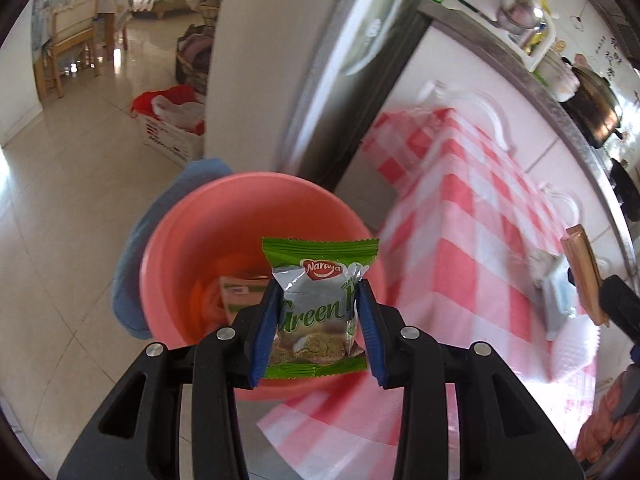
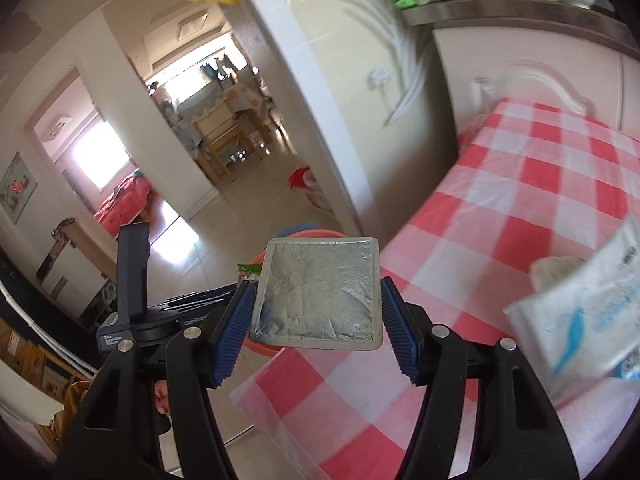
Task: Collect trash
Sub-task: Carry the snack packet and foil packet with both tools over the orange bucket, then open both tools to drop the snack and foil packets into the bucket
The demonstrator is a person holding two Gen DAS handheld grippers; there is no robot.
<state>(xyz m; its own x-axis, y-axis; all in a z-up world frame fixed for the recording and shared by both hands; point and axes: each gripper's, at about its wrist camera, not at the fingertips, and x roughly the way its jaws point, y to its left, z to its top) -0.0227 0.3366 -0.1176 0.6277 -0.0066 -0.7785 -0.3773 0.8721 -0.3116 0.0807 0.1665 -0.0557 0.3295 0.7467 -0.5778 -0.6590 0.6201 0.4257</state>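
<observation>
**Both grippers loaded beside the pink basin**

The left gripper [image 1: 318, 320] is closed on a green snack packet [image 1: 318, 304], its blue pads [image 1: 266, 328] pressing the packet's two side edges. The packet stands upright between the fingers, its printed front facing the camera and its crimped top edge reaching past the fingertips. Straight ahead of and below this gripper sits the pink basin [image 1: 192, 232], so the packet hangs over the basin's near rim. Inside the basin, ahead and left of the fingers, lie an orange scrap [image 1: 210, 300] and a small carton [image 1: 242, 290]. A blue cloth [image 1: 136, 256] shows behind the basin's far left side. To the right of the gripper runs the red-checked tablecloth [image 1: 472, 240]

The right gripper [image 2: 318, 312] is closed on a silver foil pack [image 2: 318, 292], a flat square held by its left and right edges between the blue pads [image 2: 236, 332], its crinkled face toward the camera. Behind the pack, a strip of the basin's rim [image 2: 316, 234] peeks over its top edge, and more pink shows under its lower left corner. The tablecloth [image 2: 500, 208] spreads to the right of and beneath this gripper. Far right on it lies a white wipes pack [image 2: 588, 312], blurred, with a crumpled tissue [image 2: 550, 270] touching its left edge
</observation>
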